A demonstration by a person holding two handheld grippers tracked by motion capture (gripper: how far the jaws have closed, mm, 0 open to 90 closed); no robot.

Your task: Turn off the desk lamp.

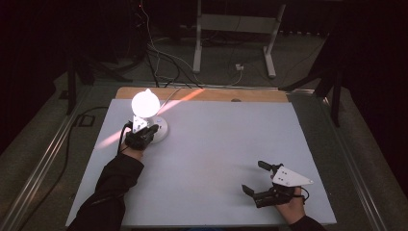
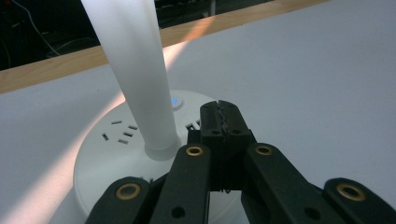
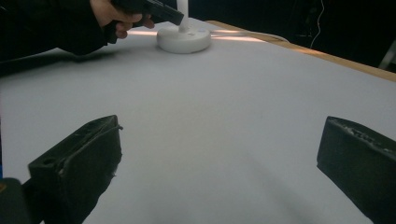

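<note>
At the far left of the bench (image 1: 216,159), a white lamp (image 1: 146,113) stands lit, its glowing globe-shaped head above a slim white stem (image 2: 135,70) that rises from a round white base (image 2: 107,163). The base carries several small slots on its top face and a small blue-lit button (image 2: 174,100) just beside the foot of the stem. The left tongs (image 2: 224,116), held in the person's left hand (image 3: 114,16), are pressed together with nothing between them; their toothed tips lie over the top of the base, just beside the stem and near the blue button, though contact with the base cannot be judged. In the high view the left tongs (image 1: 144,131) sit directly below the bright lamp head, with the dark-sleeved left forearm reaching in from the lower left. A warm streak of light runs across the bench surface and over the wooden edge (image 1: 250,95) at the far side. Well apart from the lamp, near the front right corner of the bench, the right tongs (image 1: 254,177) stand wide apart over bare white surface, holding nothing. In the right gripper view the two black jaws rise at either side, and the lamp base (image 3: 183,38) appears far off with the left hand beside it.
</note>
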